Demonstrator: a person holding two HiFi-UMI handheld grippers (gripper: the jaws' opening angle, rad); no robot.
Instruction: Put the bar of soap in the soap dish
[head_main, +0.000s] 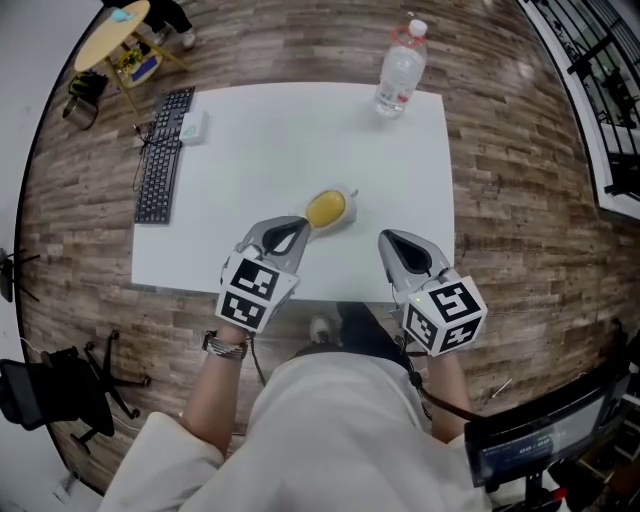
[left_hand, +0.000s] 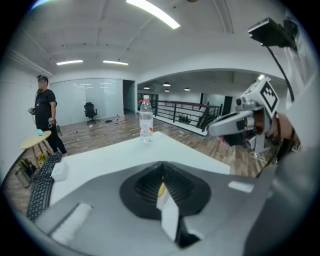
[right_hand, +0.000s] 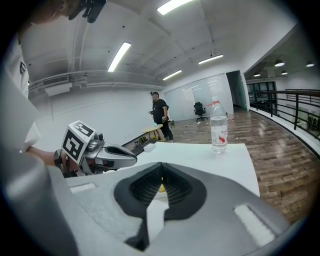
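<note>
Head view, looking down on a white tabletop (head_main: 260, 130): a black keyboard (head_main: 163, 155) lies at its left edge. The left gripper (head_main: 303, 228), fingers clenched on nothing, has its tip just beside the yellow bar of soap (head_main: 325, 208), which lies in the white soap dish (head_main: 347, 217). The right gripper (head_main: 385, 238), likewise clenched and empty, hovers nearby. A water bottle (head_main: 401, 72) stands at the far edge.

A white table (head_main: 280, 150) stood on a floor (head_main: 500, 200) of brown wood planks, with a black keyboard (head_main: 163, 155) along its left edge and a clear water bottle (head_main: 400, 72) at its far right corner. The head view showed a small round yellow table (head_main: 112, 35) at upper left, a black office chair (head_main: 50, 390) at lower left and a black railing (head_main: 590, 60) at upper right. Strip lights (left_hand: 152, 13) crossed the white ceiling, and a person (left_hand: 46, 117) stood by a glass partition (left_hand: 95, 100).
</note>
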